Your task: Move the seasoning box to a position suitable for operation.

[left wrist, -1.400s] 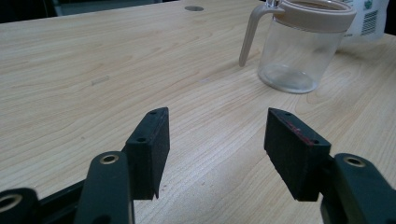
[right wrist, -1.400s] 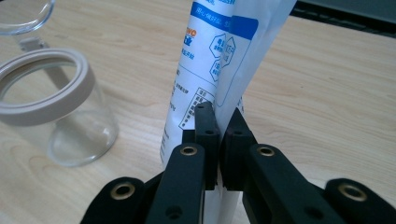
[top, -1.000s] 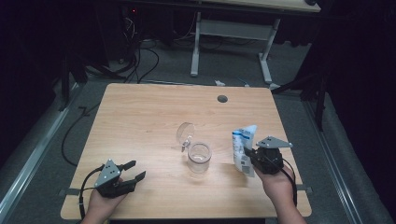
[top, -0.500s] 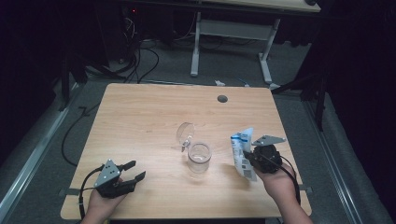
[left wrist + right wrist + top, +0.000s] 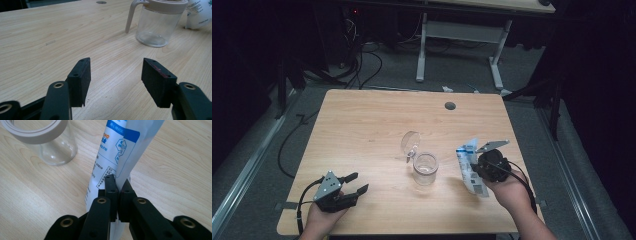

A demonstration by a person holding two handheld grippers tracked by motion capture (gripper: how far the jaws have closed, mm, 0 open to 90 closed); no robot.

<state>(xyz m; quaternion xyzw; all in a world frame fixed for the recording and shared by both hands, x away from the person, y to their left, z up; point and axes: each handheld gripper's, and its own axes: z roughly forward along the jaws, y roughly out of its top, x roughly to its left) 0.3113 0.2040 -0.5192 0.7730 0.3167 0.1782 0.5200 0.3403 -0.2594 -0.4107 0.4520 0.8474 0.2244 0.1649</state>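
Pouch: white plastic refill-type bag with a blue band near the top and small blue printed text and boxes down its front, too small to read properly. It stands roughly upright, a bit slanted, with its bottom end near the tabletop's front right area.

Pouch location: right of the glass jar, well apart from the left gripper; in the high view it's at, just beside the right hand.

Right gripper: its fingers are clenched tight on a folded edge of the pouch, low down on the bag, basically no gap between them. In the high view the gripper sits at.

Left gripper: fingers spread wide, nothing between them, just bare wood underneath. It's parked near the front left corner, seen from above at.

Jar: clear glass with a beige rim and a flip lid standing open behind it, plus a beige wire-style handle. Looks empty; sits mid-tabletop toward the front.

Tabletop: light wood grain, with a round cable hole near the far edge.
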